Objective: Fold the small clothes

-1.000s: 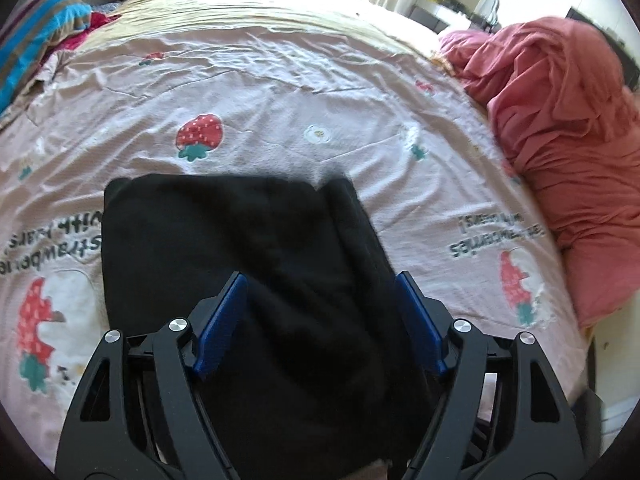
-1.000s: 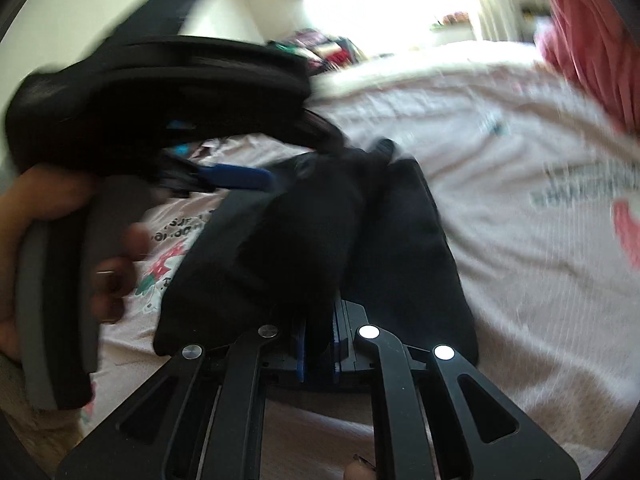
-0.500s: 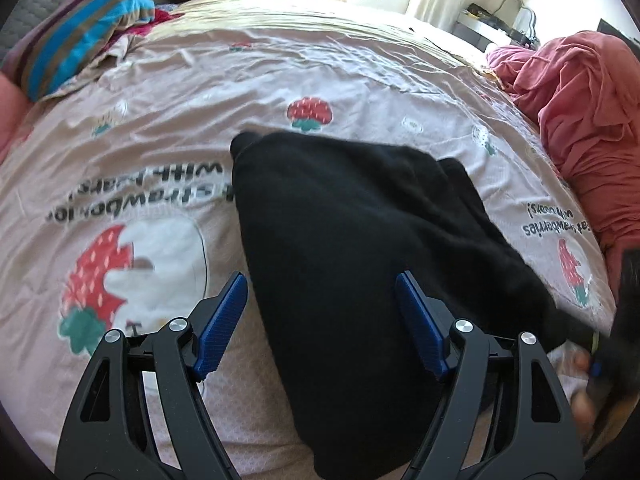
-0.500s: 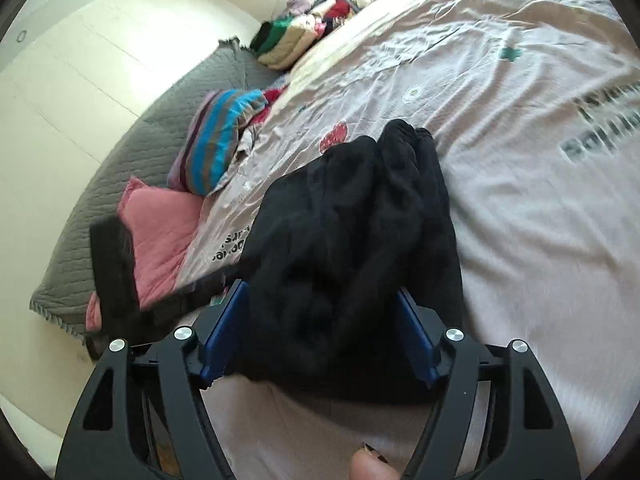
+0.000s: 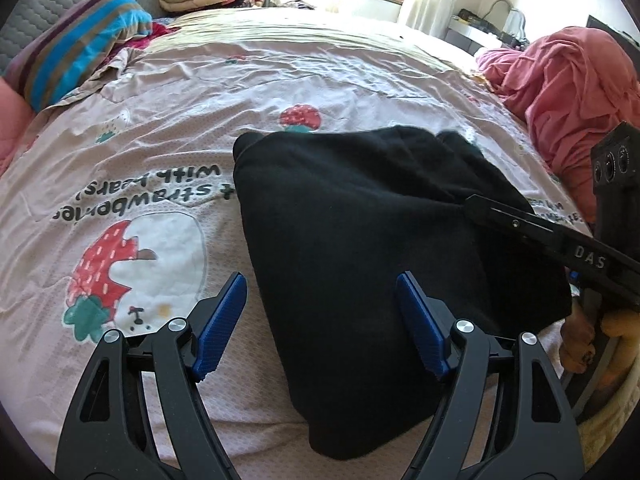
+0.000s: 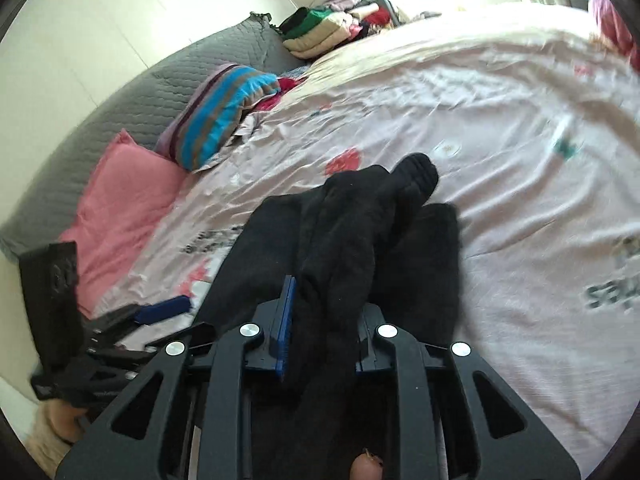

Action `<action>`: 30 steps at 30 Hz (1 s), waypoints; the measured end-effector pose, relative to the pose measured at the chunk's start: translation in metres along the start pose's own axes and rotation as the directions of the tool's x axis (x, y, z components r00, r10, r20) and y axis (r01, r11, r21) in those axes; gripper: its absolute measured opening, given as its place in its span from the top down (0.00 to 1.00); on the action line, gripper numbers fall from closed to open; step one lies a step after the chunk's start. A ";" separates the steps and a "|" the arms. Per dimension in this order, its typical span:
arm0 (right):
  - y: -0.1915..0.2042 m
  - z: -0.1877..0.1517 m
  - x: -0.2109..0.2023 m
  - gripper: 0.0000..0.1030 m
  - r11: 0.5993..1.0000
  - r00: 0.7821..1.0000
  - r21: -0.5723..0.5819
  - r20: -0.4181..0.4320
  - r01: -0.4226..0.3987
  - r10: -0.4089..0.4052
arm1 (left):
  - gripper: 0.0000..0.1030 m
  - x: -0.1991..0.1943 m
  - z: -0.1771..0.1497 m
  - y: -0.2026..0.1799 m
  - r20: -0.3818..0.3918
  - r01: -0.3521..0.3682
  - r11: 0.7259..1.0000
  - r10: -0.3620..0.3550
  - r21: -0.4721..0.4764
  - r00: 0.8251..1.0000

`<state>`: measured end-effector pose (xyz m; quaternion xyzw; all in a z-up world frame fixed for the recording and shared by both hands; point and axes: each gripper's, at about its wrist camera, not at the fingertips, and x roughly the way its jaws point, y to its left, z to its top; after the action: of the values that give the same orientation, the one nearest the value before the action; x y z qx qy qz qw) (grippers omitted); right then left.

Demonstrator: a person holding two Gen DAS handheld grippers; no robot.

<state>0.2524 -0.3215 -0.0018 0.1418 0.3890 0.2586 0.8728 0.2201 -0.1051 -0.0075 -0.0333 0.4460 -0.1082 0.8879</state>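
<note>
Black knit garment (image 6: 348, 248) sits bunched between the blue pads of our right hand-held gripper (image 6: 324, 320), whose jaws have just been closing and now pinch a thick ridge of it near its close edge, lifting that fold a little off the bed (image 6: 520, 128). Our left hand-held gripper (image 5: 320, 324) hangs over the garment's near left side with its jaws spread wide and nothing between the pads but air above the cloth; its right pad is over the black fabric, its left pad over the strawberry-print cover. We judge the garment soft, limp and fairly thick, light enough to lift by one pinch yet prone to sag and slide out of shape, so an edge or corner held in both grippers seems the best place to take hold for a clean fold. It lies in the middle of the bed, with a red heap of cloth (image 5: 568, 92) to the right and a striped pillow (image 5: 80, 40) at the far left. Half a second ago the right jaws stood wide around the garment; a second ago they were clamped shut on it.
</note>
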 end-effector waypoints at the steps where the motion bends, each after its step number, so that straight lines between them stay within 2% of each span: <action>1: -0.004 -0.001 0.000 0.80 0.999 1.000 -0.014 -0.001 0.029 -0.029 | 0.33 0.000 -0.001 -0.002 -0.001 0.006 1.000 -0.006 0.001 1.000; 2: -0.008 -0.005 0.002 0.80 0.998 0.999 -0.024 -0.013 0.052 -0.052 | 0.33 0.000 -0.003 -0.004 -0.001 0.013 1.000 -0.013 0.006 1.000; 5: -0.023 -0.014 0.017 0.79 0.998 0.997 0.016 -0.047 0.057 -0.056 | 0.33 0.002 -0.007 -0.012 -0.004 0.011 1.000 -0.011 0.024 1.000; 8: -0.026 -0.019 0.017 0.77 0.998 0.997 0.020 -0.035 0.065 -0.065 | 0.33 0.003 -0.008 -0.014 -0.003 0.005 0.999 -0.005 0.031 1.000; 11: -0.023 -0.022 0.013 0.67 0.994 0.994 0.002 -0.026 0.110 -0.110 | 0.33 0.003 -0.008 -0.014 -0.002 0.003 0.999 -0.003 0.033 1.000; 18: -0.008 -0.029 -0.003 0.57 0.984 0.984 -0.024 0.003 0.177 -0.177 | 0.33 -0.004 -0.013 -0.011 0.015 0.005 1.000 -0.006 0.028 1.000; 21: -0.005 -0.034 -0.014 0.50 0.983 0.983 -0.016 0.010 0.184 -0.184 | 0.29 -0.007 -0.014 -0.010 0.020 0.006 1.000 -0.006 0.027 1.000; 26: 0.002 -0.043 -0.024 0.50 0.984 0.984 -0.018 -0.001 0.177 -0.177 | 0.29 -0.012 -0.016 -0.009 0.021 0.012 1.000 -0.013 0.029 1.000; 30: -0.001 -0.049 -0.027 0.53 0.990 0.990 0.031 -0.021 0.140 -0.140 | 0.29 -0.014 -0.020 -0.008 0.019 0.016 1.000 -0.017 0.027 1.000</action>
<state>0.2002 -0.3355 -0.0180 0.1258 0.4104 0.1916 0.8826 0.1946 -0.1092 -0.0069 -0.0261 0.4355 -0.1211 0.8916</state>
